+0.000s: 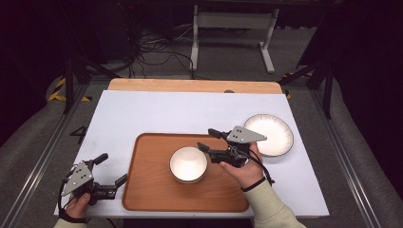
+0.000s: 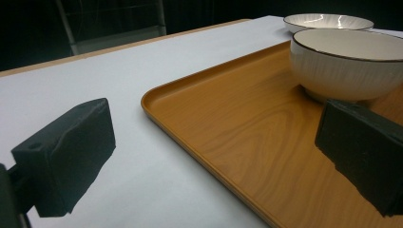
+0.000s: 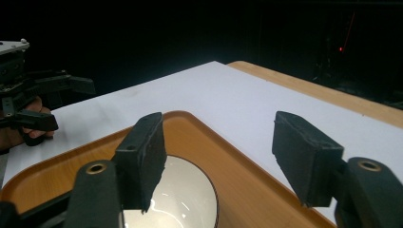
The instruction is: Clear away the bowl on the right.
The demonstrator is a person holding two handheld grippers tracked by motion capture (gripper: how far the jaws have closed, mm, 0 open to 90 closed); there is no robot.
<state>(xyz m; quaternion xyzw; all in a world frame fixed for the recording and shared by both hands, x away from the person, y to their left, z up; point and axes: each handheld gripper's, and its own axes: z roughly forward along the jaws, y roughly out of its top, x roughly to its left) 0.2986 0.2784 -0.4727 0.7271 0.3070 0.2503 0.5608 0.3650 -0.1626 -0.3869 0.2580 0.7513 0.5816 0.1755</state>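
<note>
A white ribbed bowl (image 1: 188,164) stands upright near the middle of a wooden tray (image 1: 152,194). My right gripper (image 1: 207,139) is open at the bowl's far right rim. In the right gripper view, one finger (image 3: 142,156) hangs over the bowl (image 3: 176,199) and the other finger (image 3: 304,156) is outside the rim, above the tray (image 3: 62,161). My left gripper (image 1: 112,168) is open and holds nothing, just off the tray's left edge. In its own view the left gripper (image 2: 216,128) faces the tray (image 2: 228,142) and the bowl (image 2: 351,61).
A shallow white plate (image 1: 269,134) lies on the white table cover (image 1: 166,111) to the right of the tray, also visible as the plate (image 2: 328,21) behind the bowl. A wooden table edge (image 1: 190,85) runs along the back. Cables and a stand are on the floor beyond.
</note>
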